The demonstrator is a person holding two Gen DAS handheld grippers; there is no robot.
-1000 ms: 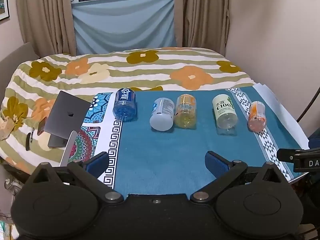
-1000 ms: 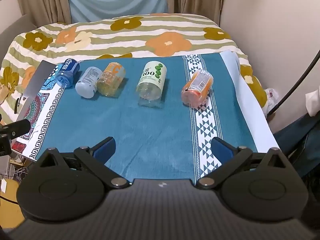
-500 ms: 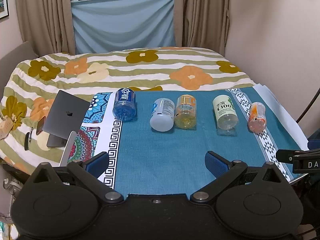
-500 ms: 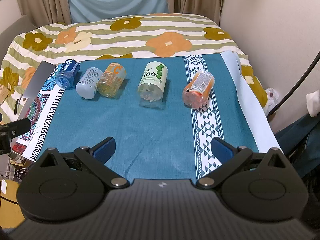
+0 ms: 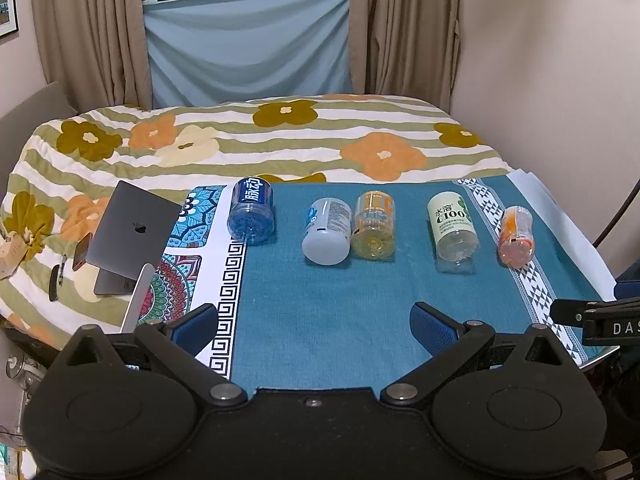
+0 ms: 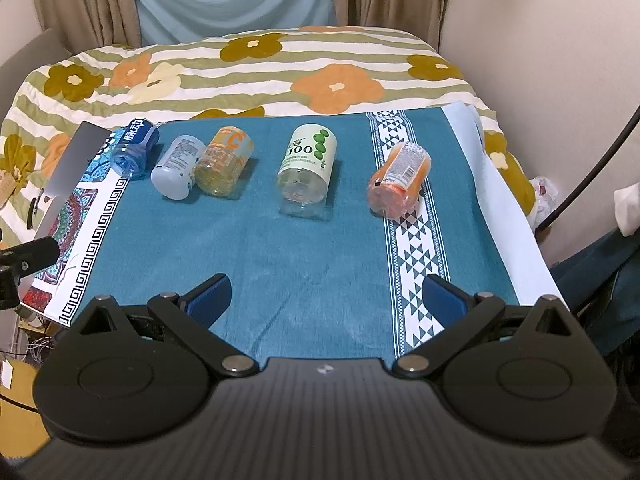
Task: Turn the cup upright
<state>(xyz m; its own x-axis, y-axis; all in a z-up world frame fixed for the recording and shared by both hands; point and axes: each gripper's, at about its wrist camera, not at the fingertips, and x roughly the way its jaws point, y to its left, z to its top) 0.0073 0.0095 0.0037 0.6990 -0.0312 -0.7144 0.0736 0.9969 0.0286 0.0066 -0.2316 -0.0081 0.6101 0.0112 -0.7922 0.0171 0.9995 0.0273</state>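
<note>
Several cut-bottle cups lie on their sides in a row on the teal cloth [image 5: 320, 304]: a blue one [image 5: 251, 216], a white one [image 5: 327, 230], a yellow-orange one [image 5: 374, 226], a green-labelled clear one [image 5: 452, 226] and an orange one [image 5: 516, 236]. They also show in the right wrist view: blue [image 6: 134, 148], white [image 6: 178, 168], yellow-orange [image 6: 224, 166], green-labelled [image 6: 306, 170], orange [image 6: 398, 178]. My left gripper [image 5: 314, 326] is open and empty, well short of the row. My right gripper [image 6: 326, 298] is open and empty, also short of the row.
A grey laptop [image 5: 128, 236] stands open at the left, on a patterned mat [image 5: 172, 292]. A flowered striped bedspread [image 5: 280, 140] lies behind the cloth. The wall [image 6: 540, 40] is close on the right. The table edge drops off at the right [image 6: 520, 248].
Both grippers have shifted slightly, so the row of cups sits a little lower in both views. Nothing was taken hold of; the cups have not moved.
</note>
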